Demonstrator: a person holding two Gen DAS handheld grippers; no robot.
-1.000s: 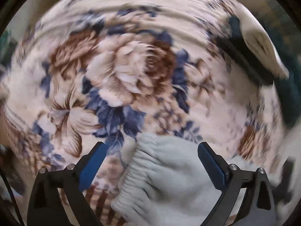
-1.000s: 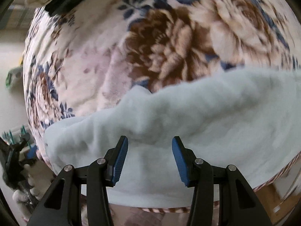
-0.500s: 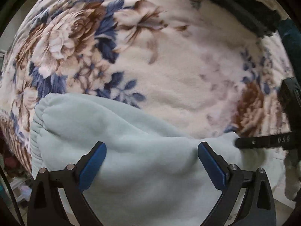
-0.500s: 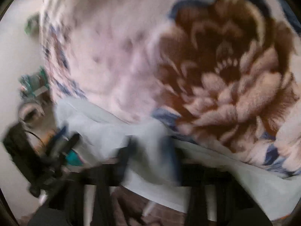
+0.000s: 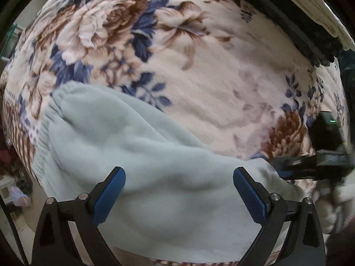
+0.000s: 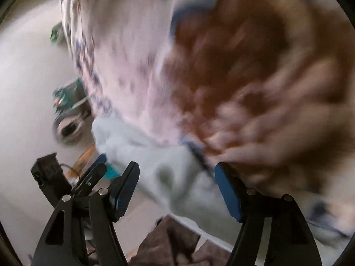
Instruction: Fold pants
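Pale blue pants (image 5: 142,161) spread on floral blanket (image 5: 199,66).
Left gripper (image 5: 178,190) spread wide above pants, released; right gripper (image 6: 177,186) opening, pads apparently clear of cloth between them.

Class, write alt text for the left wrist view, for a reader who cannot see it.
Pale blue-grey pants lie bunched on a floral blanket, ribbed cuff at the left. The left gripper hangs over them with its blue-padded jaws wide apart, gripping nothing. The right gripper reaches in from the right edge at the fabric's end.
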